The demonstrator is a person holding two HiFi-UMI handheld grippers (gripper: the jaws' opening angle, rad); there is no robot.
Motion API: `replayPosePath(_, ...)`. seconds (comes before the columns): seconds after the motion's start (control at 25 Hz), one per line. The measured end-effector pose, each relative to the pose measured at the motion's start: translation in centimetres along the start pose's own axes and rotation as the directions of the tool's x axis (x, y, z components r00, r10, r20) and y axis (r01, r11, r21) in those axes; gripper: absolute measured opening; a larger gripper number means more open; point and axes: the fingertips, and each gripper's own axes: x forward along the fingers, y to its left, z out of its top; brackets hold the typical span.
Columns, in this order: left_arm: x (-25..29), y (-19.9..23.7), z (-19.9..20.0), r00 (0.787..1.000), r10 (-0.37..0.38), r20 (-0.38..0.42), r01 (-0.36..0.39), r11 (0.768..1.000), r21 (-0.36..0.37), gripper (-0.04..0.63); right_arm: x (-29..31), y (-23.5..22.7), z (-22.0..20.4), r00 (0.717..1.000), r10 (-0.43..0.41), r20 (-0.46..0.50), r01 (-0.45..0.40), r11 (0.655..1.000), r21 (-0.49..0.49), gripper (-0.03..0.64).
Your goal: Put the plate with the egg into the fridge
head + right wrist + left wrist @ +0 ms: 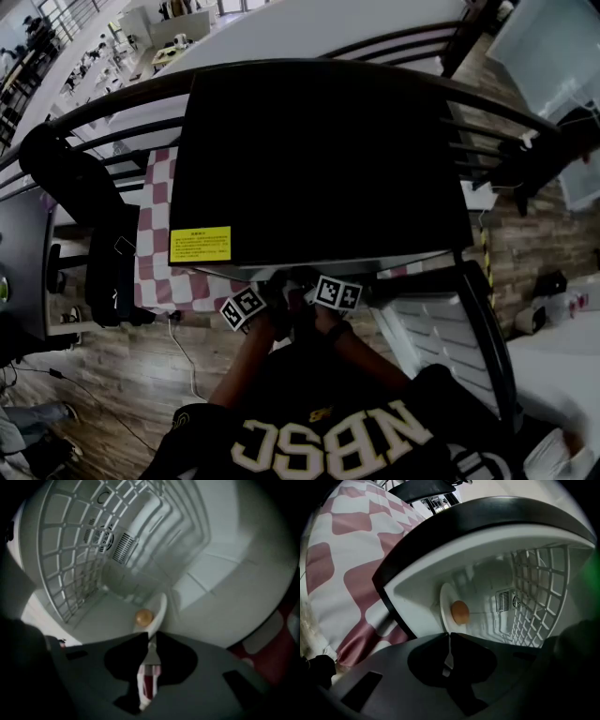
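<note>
A white plate [444, 605] carries a brown egg [460, 612] inside the white fridge compartment [487, 581]. My left gripper [449, 635] is shut on the plate's near rim. In the right gripper view the same plate [161, 607] and egg [144, 617] show from the other side, and my right gripper [151, 637] is shut on its rim too. In the head view only the two marker cubes [244, 306] [337, 292] show at the front of the black fridge [319, 150]; jaws and plate are hidden under its top.
A wire shelf [539, 597] spans the fridge interior, with a vent [123, 547] on the back wall. The open fridge door [427, 319] stands at the right. A red and white checked cloth [155, 234] covers the table beneath. A dark chair [94, 225] is at the left.
</note>
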Motion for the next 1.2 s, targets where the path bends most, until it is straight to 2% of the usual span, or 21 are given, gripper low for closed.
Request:
replayPosePath(0.24,0.9,-0.3,0.1,1.000,0.021,0.002,-0.021,1.000,-0.003,0.037,0.7,-0.2,1.0,0.999,-0.042,-0.014,0.041,0.997,-0.062,0.067)
replayPosePath(0.48,1.0,-0.7,-0.8,0.998,0.043,-0.043,-0.040,0.997,0.062,0.041,0.2,-0.4,0.8,0.994,-0.098,-0.039,0.088,0.974,-0.211,0.069)
replayPosePath(0.68,-0.8,-1.7,-1.5,0.997,0.011,-0.074,-0.003,0.995,0.099,0.066,-1.6,0.9,0.4,0.996,-0.090,-0.011,0.083,0.956,-0.281,0.068)
replayPosePath(0.84,-3.9,-4.3,-2.2,0.993,-0.054,-0.104,0.074,0.977,0.201,0.066,-4.6,3.0,0.3,0.998,-0.059,0.031,0.067,0.935,-0.347,0.067)
replayPosePath(0.96,-6.9,-6.9,-2.3,0.985,-0.119,-0.125,0.153,0.936,0.317,0.064,-7.3,5.9,0.7,0.996,-0.010,0.086,0.045,0.910,-0.413,0.067)
replayPosePath(1.04,-8.9,-8.4,-2.1,0.981,-0.144,-0.128,0.185,0.888,0.421,0.059,-9.1,8.2,1.1,0.991,0.021,0.130,0.043,0.884,-0.466,0.066)
replayPosePath(1.12,-10.6,-10.1,-1.7,0.982,-0.150,-0.116,0.189,0.815,0.548,0.039,-10.9,10.6,1.6,0.982,0.051,0.183,0.053,0.851,-0.522,0.059)
replayPosePath(1.2,-12.2,-12.4,-1.3,0.982,-0.163,-0.098,0.186,0.721,0.667,0.031,-12.6,13.1,2.3,0.970,0.080,0.231,0.068,0.820,-0.569,0.048)
